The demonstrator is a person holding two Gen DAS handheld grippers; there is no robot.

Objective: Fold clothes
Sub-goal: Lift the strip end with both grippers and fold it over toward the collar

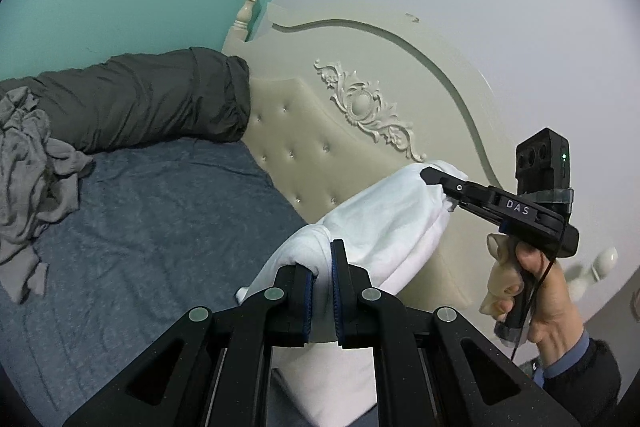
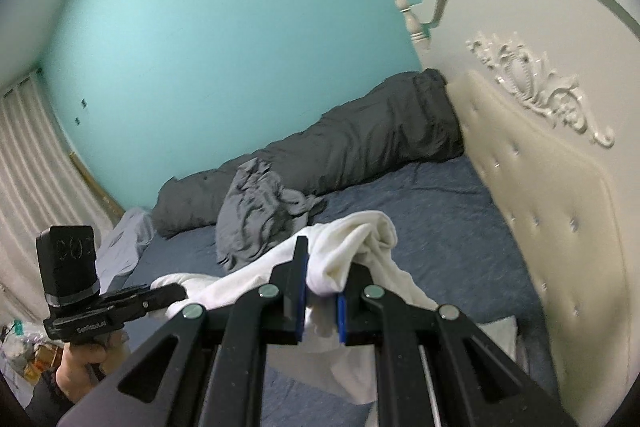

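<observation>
Teal wall and a cream carved headboard (image 1: 360,115) frame a bed (image 1: 160,219) with a blue-grey sheet.

Seen from the left wrist, the left gripper (image 1: 320,279) has its fingers narrowed on one bunched end of a white garment (image 1: 376,223), lifted clear of the sheet. The cloth's long axis runs up and to the right to the right gripper (image 1: 436,183), which pinches the far end. A crumpled grey garment (image 1: 28,163) lies well apart at the left, beside a dark rolled duvet (image 1: 152,95).

Seen from the right wrist, that gripper's fingers (image 2: 298,267) clamp a thick white fold, and the cloth sags leftward to the other gripper. The garment hangs slack between them, equally near both, so the coming move likely depends on drawing the two ends apart along that axis.
</observation>
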